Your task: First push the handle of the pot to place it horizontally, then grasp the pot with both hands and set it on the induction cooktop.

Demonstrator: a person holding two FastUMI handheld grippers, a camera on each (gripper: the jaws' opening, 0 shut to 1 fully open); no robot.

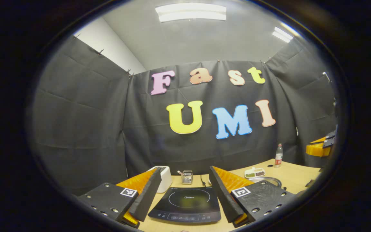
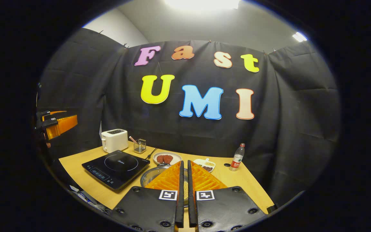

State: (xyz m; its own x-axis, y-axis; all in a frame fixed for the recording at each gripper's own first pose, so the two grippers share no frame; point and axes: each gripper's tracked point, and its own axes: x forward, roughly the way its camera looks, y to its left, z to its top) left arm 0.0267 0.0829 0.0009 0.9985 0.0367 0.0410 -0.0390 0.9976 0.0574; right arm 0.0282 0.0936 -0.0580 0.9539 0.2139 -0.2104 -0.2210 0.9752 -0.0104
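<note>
Pot (image 2: 151,174) sits on counter (image 2: 76,167) just behind right gripper (image 2: 185,187), fingers nearly pressed together, holding nothing. Left gripper (image 1: 185,199) fingers spread, cooktop (image 1: 187,203) between them; pot rim (image 1: 269,180) behind its right finger.

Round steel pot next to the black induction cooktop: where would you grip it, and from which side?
Judging from the right gripper view, the round steel pot sits upright, mouth up, beside the black induction cooktop. Its thin rim is the likeliest hold: come from above, one hand-held gripper at each opposite side, fingers straddling the wall. The handle is hidden behind the right hand-held gripper, so I can't judge it.
</note>
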